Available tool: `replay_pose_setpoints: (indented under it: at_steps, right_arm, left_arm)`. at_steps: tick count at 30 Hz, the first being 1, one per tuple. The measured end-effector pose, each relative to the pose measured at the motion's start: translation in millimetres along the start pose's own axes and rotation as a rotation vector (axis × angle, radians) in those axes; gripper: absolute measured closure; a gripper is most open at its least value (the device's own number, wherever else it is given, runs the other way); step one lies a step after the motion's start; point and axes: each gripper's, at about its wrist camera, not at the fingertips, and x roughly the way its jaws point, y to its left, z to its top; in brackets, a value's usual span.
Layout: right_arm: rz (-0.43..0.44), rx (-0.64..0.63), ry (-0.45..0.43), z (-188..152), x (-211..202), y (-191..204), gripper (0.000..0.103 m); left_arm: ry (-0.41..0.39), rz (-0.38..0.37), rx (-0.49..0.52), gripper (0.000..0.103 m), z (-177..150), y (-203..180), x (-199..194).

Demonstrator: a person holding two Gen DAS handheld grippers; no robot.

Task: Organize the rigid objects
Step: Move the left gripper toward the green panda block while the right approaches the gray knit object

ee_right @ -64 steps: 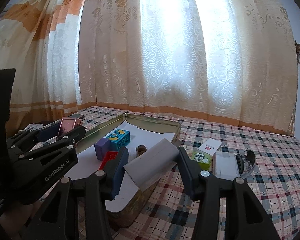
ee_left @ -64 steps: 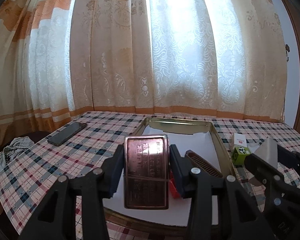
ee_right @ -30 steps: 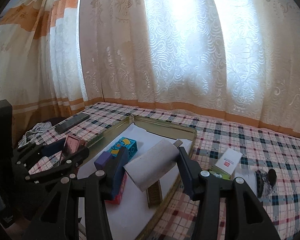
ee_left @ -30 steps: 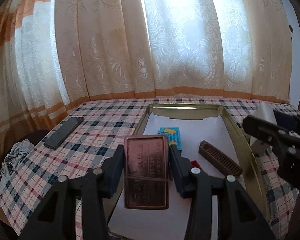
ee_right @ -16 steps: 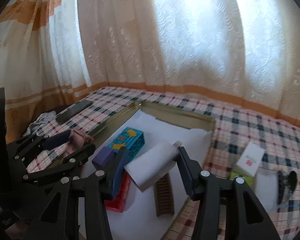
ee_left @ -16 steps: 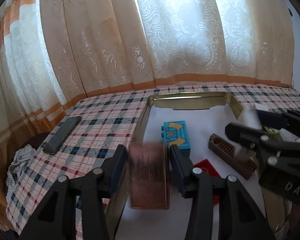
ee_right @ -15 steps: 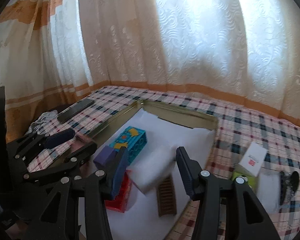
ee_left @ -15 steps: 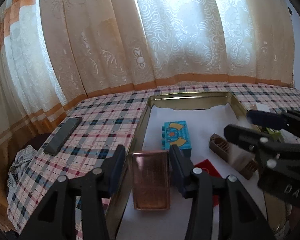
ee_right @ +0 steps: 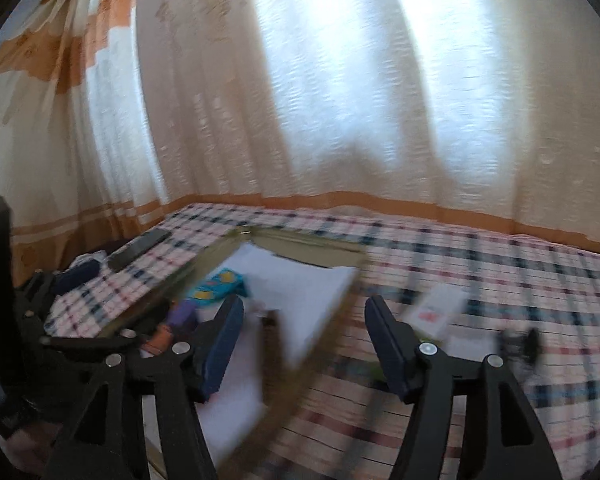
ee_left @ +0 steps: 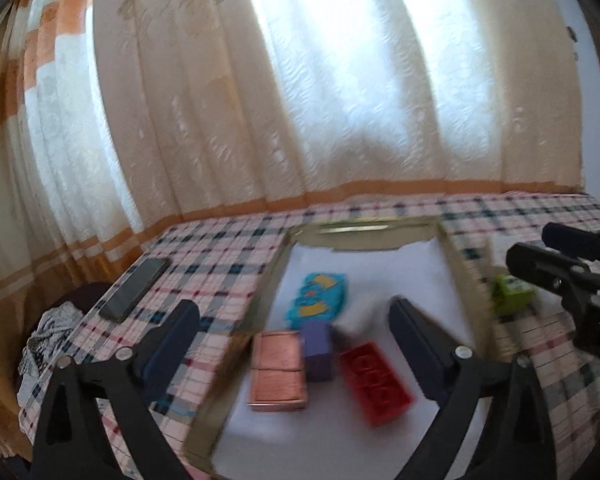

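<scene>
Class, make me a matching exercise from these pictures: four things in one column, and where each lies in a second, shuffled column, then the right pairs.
Things:
1. copper tin
2. black phone
3. purple block
4. green box

Places:
A. on the cloth, right of the tray
B. in the tray, between tin and red brick
C. on the cloth, left of the tray
D. in the tray, against its left wall

Pairs: 1-D, 2-C, 3-B, 4-A

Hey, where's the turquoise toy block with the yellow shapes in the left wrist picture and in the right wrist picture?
Left wrist view: the turquoise toy block with yellow shapes lies just below centre, on the white liner of the gold metal tray, beyond the purple block.
Right wrist view: the same block sits left of centre, blurred, near the tray's left wall.
Shared landmark: the black phone on the checked cloth left of the tray.
</scene>
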Motion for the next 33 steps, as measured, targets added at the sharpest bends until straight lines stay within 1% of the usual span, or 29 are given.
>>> replay_pose_setpoints:
  at_steps: [2, 6, 10, 13, 15, 16, 17, 19, 22, 24, 27, 31, 32, 33]
  right_arm:
    - [-0.046, 0.023, -0.014, -3.2, -10.9, -22.7, 0.034]
    - [-0.212, 0.103, -0.012, -9.9, -25.1, -80.8, 0.031]
    - [-0.283, 0.191, 0.003, -15.7, -28.4, -121.9, 0.031]
    - [-0.303, 0.217, 0.016, -19.4, -26.8, -134.9, 0.031]
    - [-0.297, 0.226, 0.032, -20.9, -22.1, -137.5, 0.031]
    - [-0.302, 0.225, 0.044, -22.2, -19.6, -138.3, 0.031]
    - [-0.308, 0.223, 0.054, -24.3, -18.4, -139.1, 0.031]
    - [-0.315, 0.229, 0.076, -26.3, -14.7, -144.2, 0.031]
    - [-0.321, 0.262, 0.104, -28.7, -9.2, -154.3, 0.031]
    - [-0.292, 0.290, 0.116, -29.9, -7.2, -160.3, 0.031]
    - [-0.266, 0.290, 0.135, -29.9, -0.7, -160.5, 0.031]
    - [-0.287, 0.247, 0.179, -30.2, 12.3, -154.6, 0.031]
    - [-0.295, 0.238, 0.194, -31.3, 15.5, -154.1, 0.031]
    - [-0.300, 0.240, 0.204, -32.3, 16.9, -155.2, 0.031]
  left_arm:
    - [-0.017, -0.032, 0.014, 0.006, 3.6, -18.8, -6.5]
    - [-0.010, -0.093, 0.047, 0.006, 7.6, -54.8, -7.1]
    - [-0.012, -0.140, 0.089, 0.006, 10.1, -92.7, -9.2]
    - [-0.007, -0.175, 0.115, 0.006, 12.3, -116.5, -9.2]
    - [0.001, -0.196, 0.133, 0.007, 13.4, -129.7, -5.9]
    - [0.015, -0.208, 0.142, 0.009, 14.5, -137.2, -1.5]
    - [0.030, -0.220, 0.143, 0.014, 15.1, -142.0, 2.6]
    - [0.073, -0.261, 0.138, 0.020, 18.6, -152.6, 12.3]
    - [0.115, -0.295, 0.135, 0.026, 21.0, -166.1, 23.3]
    - [0.147, -0.315, 0.139, 0.027, 19.6, -172.9, 31.7]
    - [0.188, -0.341, 0.131, 0.029, 15.7, -177.3, 41.6]
    - [0.221, -0.371, 0.145, 0.029, 12.1, -184.0, 48.6]
    - [0.225, -0.369, 0.153, 0.029, 11.4, -185.5, 49.8]
    - [0.212, -0.352, 0.164, 0.029, 11.4, -185.8, 49.8]
